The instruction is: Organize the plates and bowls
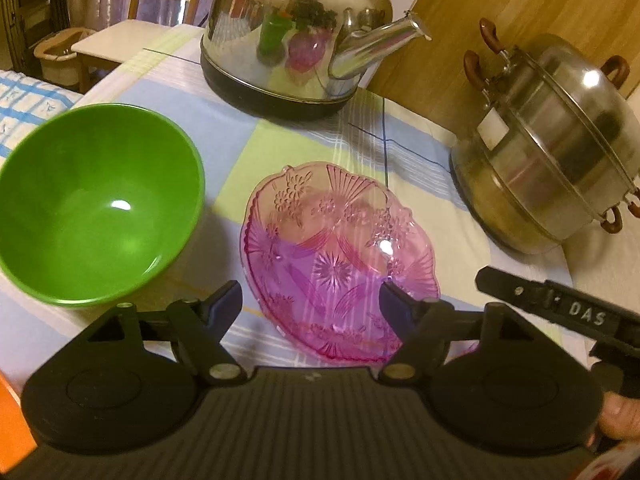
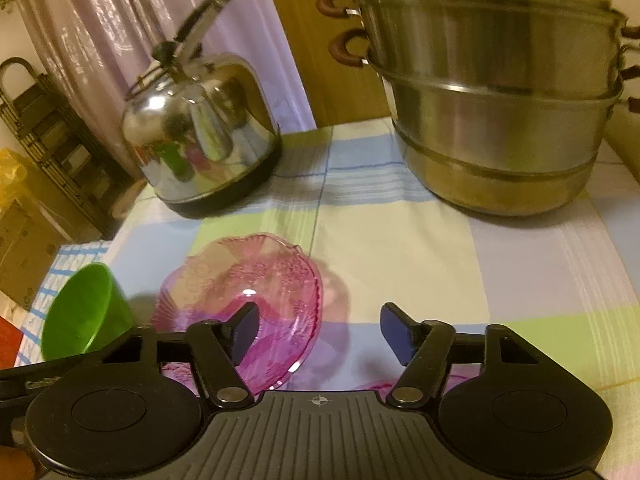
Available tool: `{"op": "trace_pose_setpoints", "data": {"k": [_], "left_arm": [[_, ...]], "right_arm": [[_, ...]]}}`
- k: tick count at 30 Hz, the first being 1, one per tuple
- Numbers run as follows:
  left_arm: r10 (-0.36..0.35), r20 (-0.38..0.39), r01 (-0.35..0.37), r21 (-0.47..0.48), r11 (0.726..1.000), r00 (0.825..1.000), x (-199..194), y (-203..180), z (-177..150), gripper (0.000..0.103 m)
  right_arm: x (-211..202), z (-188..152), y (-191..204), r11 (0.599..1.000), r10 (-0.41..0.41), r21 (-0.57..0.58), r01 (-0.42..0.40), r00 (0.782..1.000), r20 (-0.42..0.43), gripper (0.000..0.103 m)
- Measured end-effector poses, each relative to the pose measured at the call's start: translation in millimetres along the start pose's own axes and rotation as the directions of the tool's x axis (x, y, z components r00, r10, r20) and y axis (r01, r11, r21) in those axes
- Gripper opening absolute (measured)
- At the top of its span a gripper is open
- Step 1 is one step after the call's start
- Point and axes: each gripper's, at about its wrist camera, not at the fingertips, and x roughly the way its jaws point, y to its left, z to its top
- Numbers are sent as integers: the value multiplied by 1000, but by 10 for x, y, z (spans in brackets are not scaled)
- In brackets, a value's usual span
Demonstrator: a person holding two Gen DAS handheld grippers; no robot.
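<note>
A pink patterned glass dish (image 1: 336,256) (image 2: 248,280) lies on the checked tablecloth (image 1: 280,144). Left of it stands a green bowl (image 1: 96,204) (image 2: 84,316), upright and empty. My left gripper (image 1: 311,296) is open and straddles the dish's near-left rim: one finger hangs over the dish's inside, the other over the cloth, and neither pad presses. My right gripper (image 2: 320,320) is open astride the dish's right rim, with its left finger (image 2: 244,328) above the dish's inside. A sliver of another pink glass piece (image 2: 384,386) shows under the right gripper.
A shiny steel kettle (image 1: 296,40) (image 2: 200,136) stands at the back of the table. A stacked steel steamer pot (image 1: 552,152) (image 2: 500,112) sits at the back right. Past the table's left edge are a chair (image 1: 120,36) and a blue checked cloth (image 1: 28,100).
</note>
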Motion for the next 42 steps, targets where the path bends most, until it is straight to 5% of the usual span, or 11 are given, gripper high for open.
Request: {"op": "trace_pose_setpoints", "data": {"k": [12, 22, 25, 29, 31, 42], "left_arm": [[33, -18, -33, 9, 999, 999, 205, 17, 83, 60], [64, -28, -63, 22, 998, 998, 257, 19, 40, 56], [62, -35, -61, 12, 998, 997, 286, 38, 27, 56], [54, -42, -54, 2, 999, 998, 309, 44, 24, 45], [56, -39, -56, 7, 998, 998, 314, 34, 28, 37], [68, -16, -67, 36, 997, 998, 285, 31, 32, 17]], "right_arm": [[426, 36, 10, 999, 35, 6, -35, 995, -88, 55], [578, 20, 9, 1000, -15, 15, 17, 992, -124, 50], [616, 5, -1, 1000, -18, 11, 20, 990, -139, 40], [655, -22, -6, 1000, -10, 7, 12, 987, -160, 15], [657, -35, -12, 1000, -3, 7, 5, 986, -165, 10], [603, -38, -35, 1000, -16, 2, 17, 986, -165, 10]]}}
